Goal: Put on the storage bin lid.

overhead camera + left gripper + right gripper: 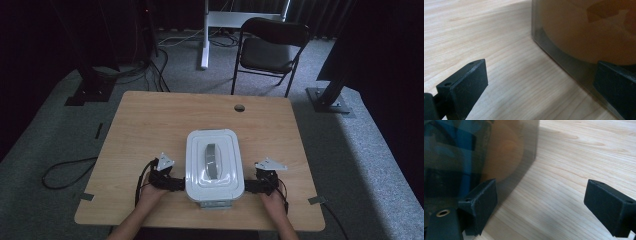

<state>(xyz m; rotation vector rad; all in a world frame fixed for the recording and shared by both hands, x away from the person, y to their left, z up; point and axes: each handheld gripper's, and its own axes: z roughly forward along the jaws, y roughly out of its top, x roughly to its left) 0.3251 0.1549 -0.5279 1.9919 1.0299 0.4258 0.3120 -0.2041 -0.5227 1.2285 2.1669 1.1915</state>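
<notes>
The left tongs [176, 184] and right tongs [250, 186] are set low on the bench [150, 115], one at each long flank of the lidded container [214, 167], which lies between them near the person's edge. The symmetrical placement is judged to prepare a two-sided lift or shift of the container, a box too broad for one pair of jaws.

In the left gripper view, the left tongs [540, 82] are spread wide. One jaw lies against or just before the tinted wall of the container [574, 37]; the other stands over bare bench [486, 37] with nothing between. Whether the near jaw presses the wall cannot be told.

In the right gripper view, the right tongs [540, 200] are likewise spread wide. One jaw is at the smoky wall of the container [486, 150], behind which an orange form and a blue one are dimly made out; the other jaw is well apart over the bench [586, 150]. Nothing is clamped by either pair.

Outward from the tongs, the white lid with its grey handle [211, 160] is seated on the container. Beyond the bench, a black folding chair [270, 50] stands on the carpeted floor.
</notes>
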